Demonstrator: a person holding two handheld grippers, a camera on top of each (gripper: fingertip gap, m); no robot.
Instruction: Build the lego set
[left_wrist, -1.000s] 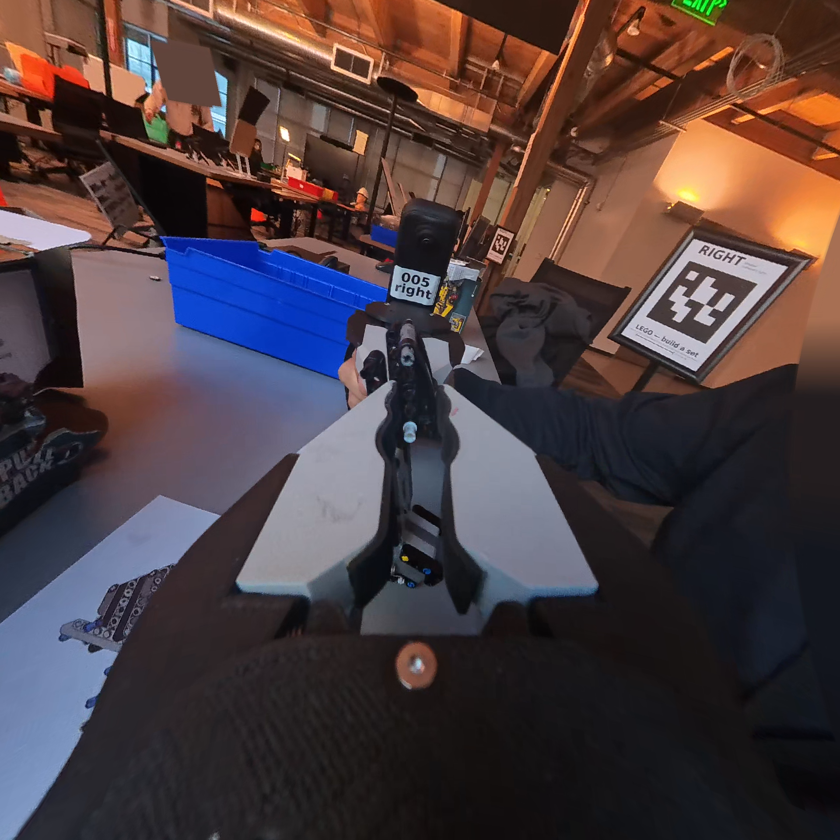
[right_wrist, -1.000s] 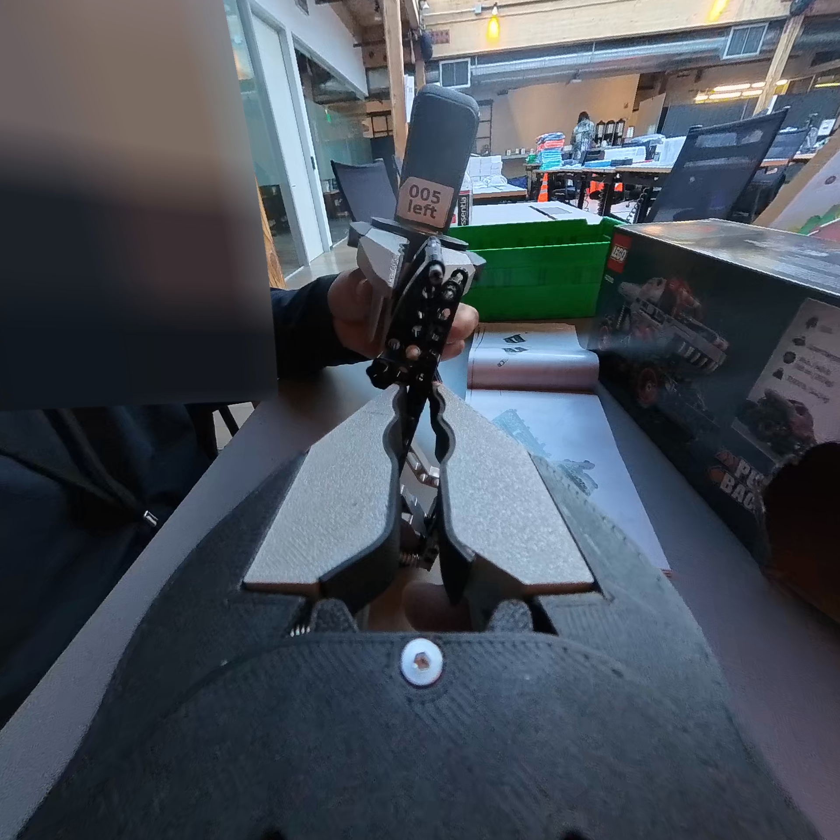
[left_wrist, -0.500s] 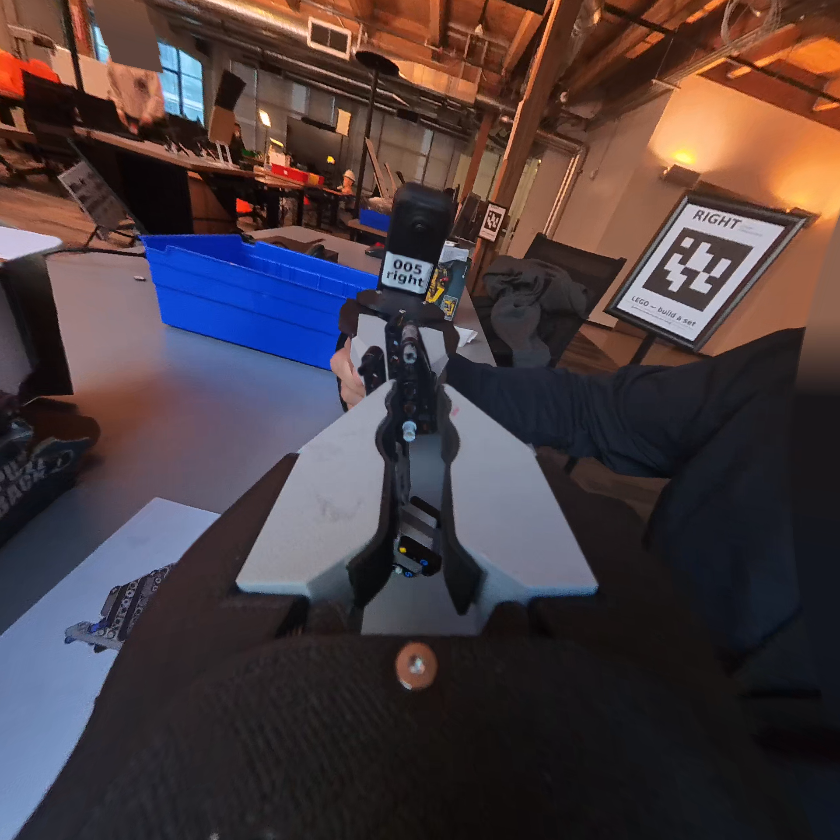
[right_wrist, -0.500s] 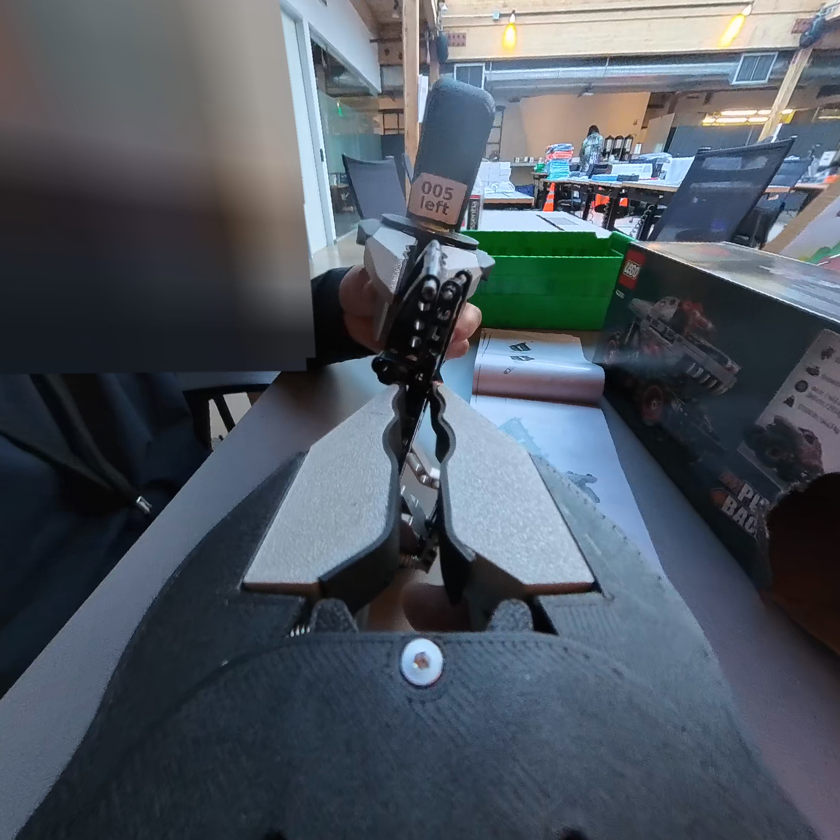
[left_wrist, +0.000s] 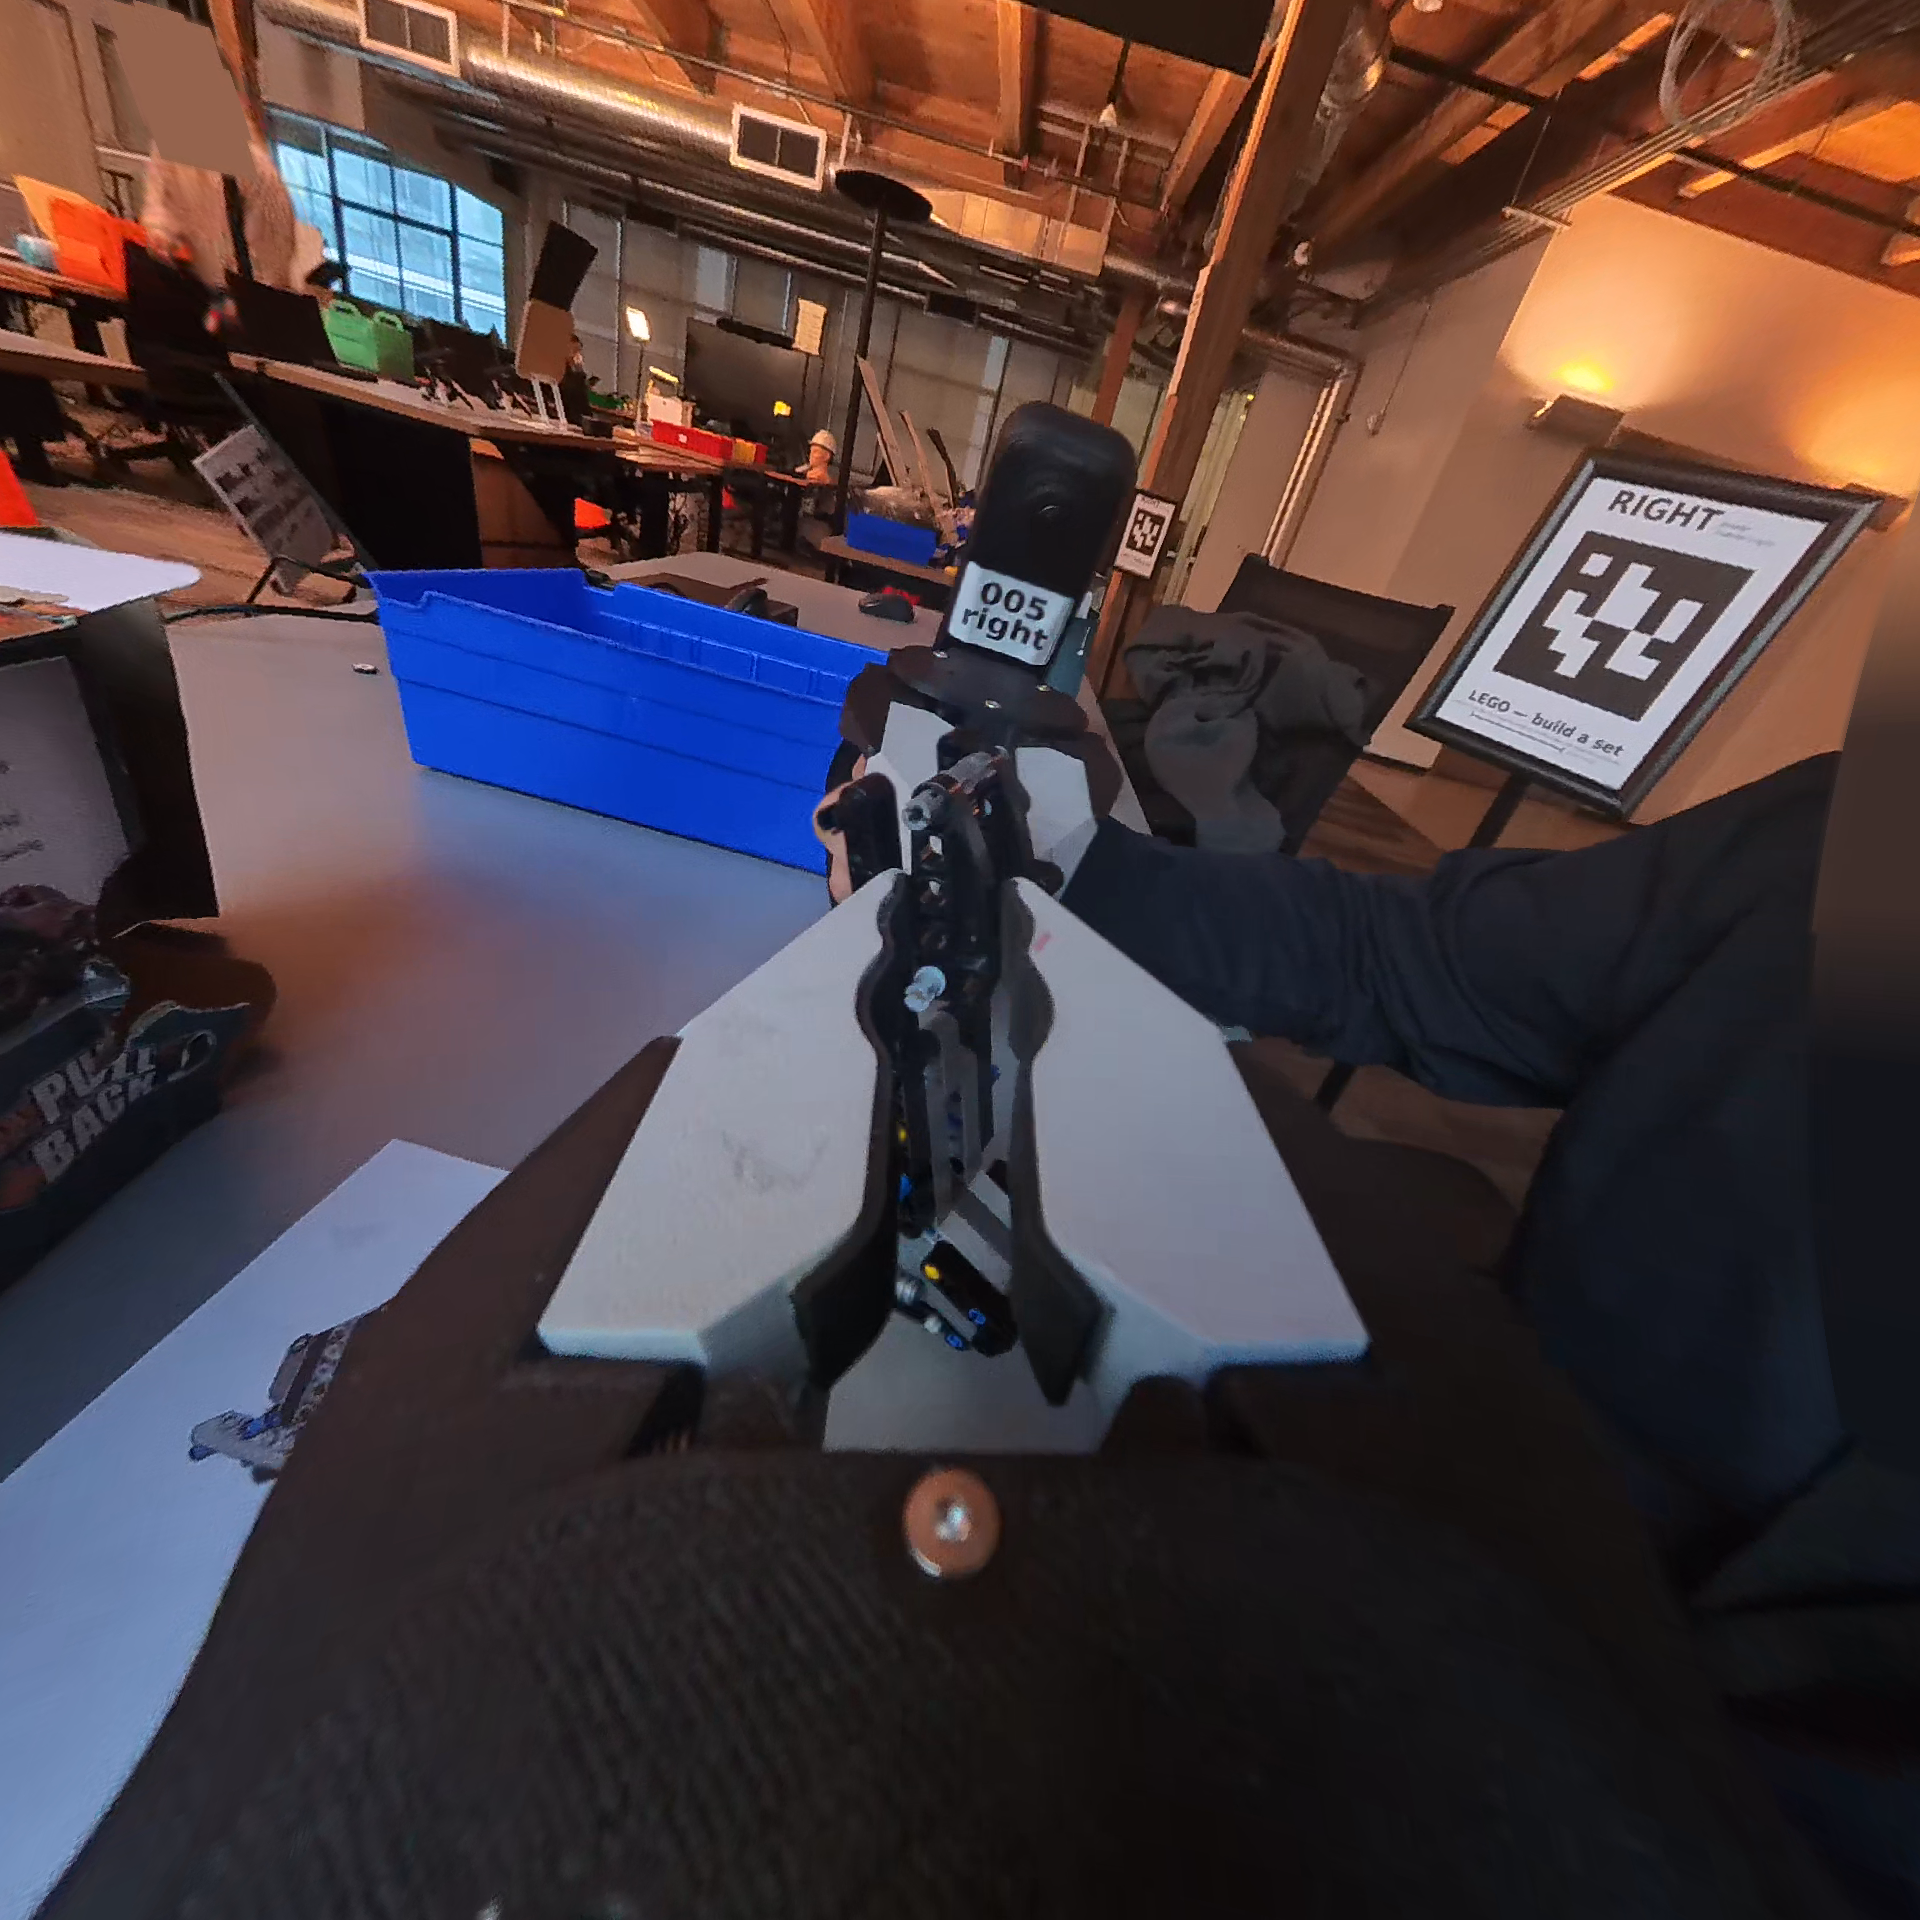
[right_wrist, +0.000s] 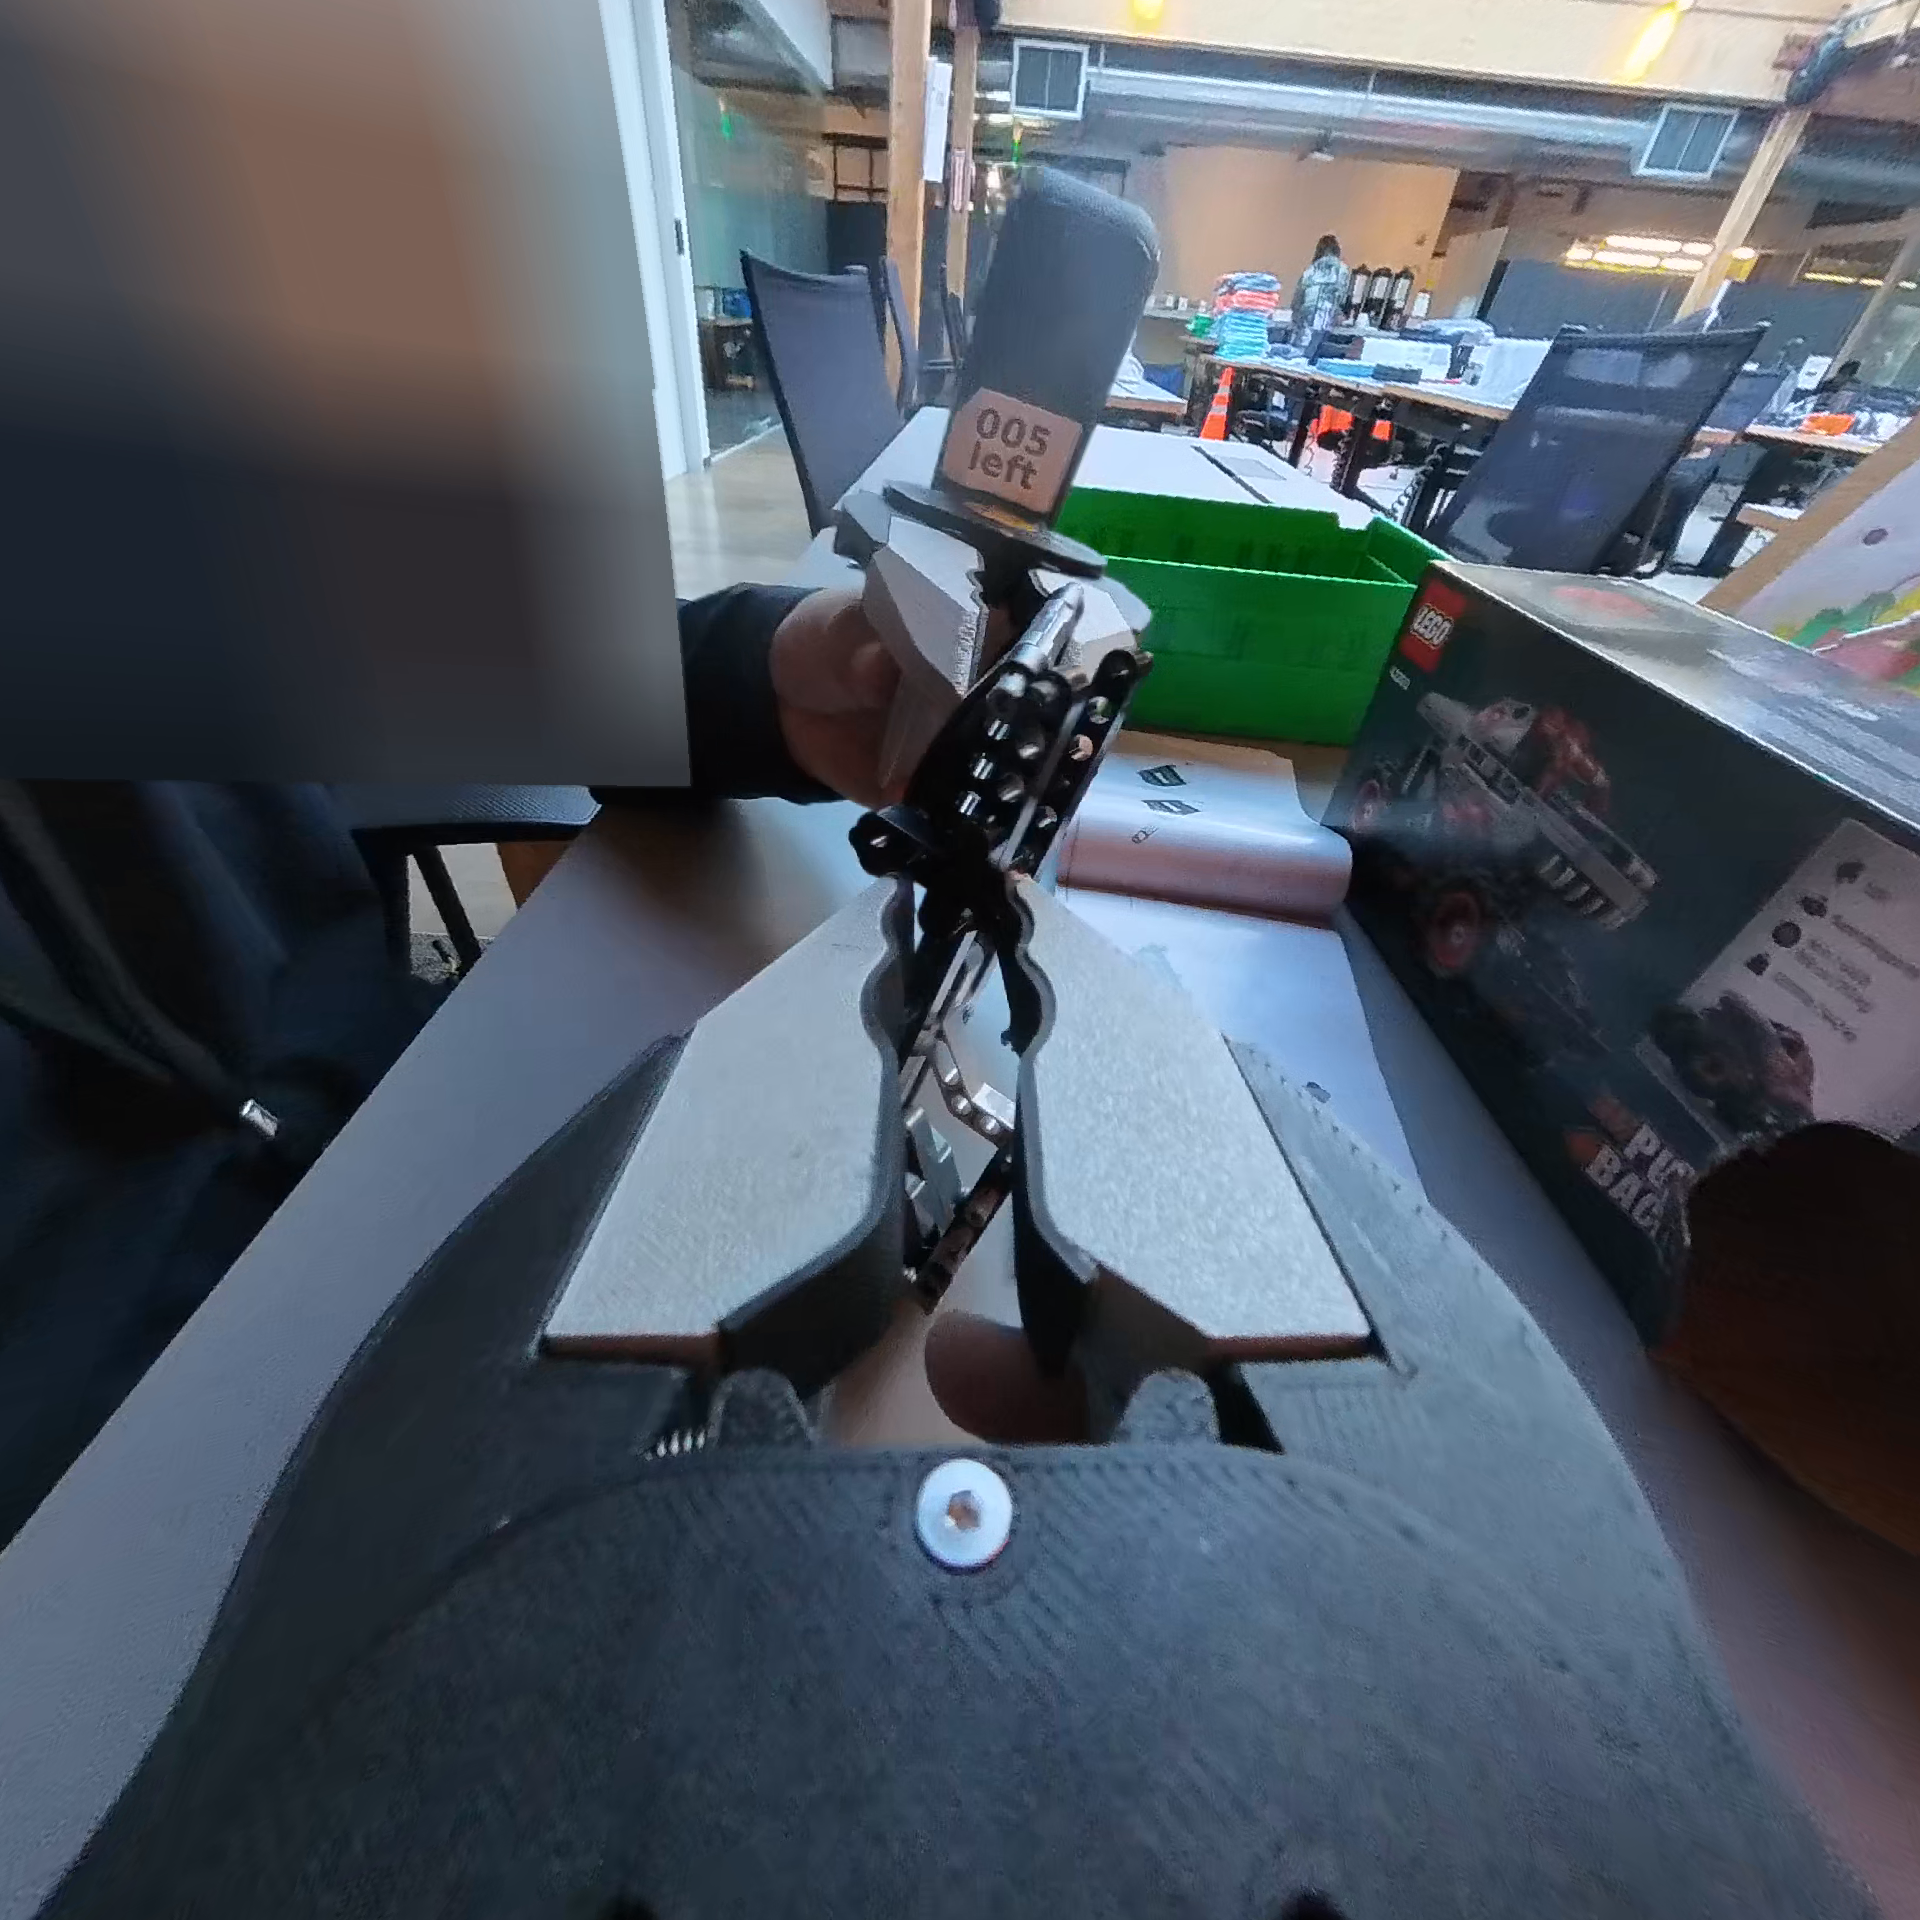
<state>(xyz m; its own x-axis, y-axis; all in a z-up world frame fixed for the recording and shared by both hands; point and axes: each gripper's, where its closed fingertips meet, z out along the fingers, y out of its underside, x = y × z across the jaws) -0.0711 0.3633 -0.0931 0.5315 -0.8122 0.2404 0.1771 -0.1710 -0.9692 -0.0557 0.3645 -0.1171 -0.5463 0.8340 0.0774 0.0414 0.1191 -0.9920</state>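
A black lego assembly (left_wrist: 940, 914) of holed beams with grey and blue pins is held in the air between my two grippers, which face each other. My left gripper (left_wrist: 951, 935) is shut on its near end, and a grey and black block sits deep between the fingers. My right gripper (right_wrist: 956, 914) is shut on the other end of the assembly (right_wrist: 1013, 769), which leans to the right. The right gripper (left_wrist: 982, 769) shows in the left wrist view, and the left gripper (right_wrist: 997, 623) in the right wrist view.
The open instruction booklet (left_wrist: 156, 1403) lies on the grey table (left_wrist: 468, 935) and also shows in the right wrist view (right_wrist: 1195, 831). The lego box (right_wrist: 1558, 831) stands on the right, a green bin (right_wrist: 1247, 623) behind it. A blue bin (left_wrist: 623, 707) stands across the table. Left and right tips are no more than a few centimetres apart.
The assembly has tilted, and its far end leans more to the right in the right wrist view. The right gripper's jaws stand slightly wider. Both grippers have shifted a little.
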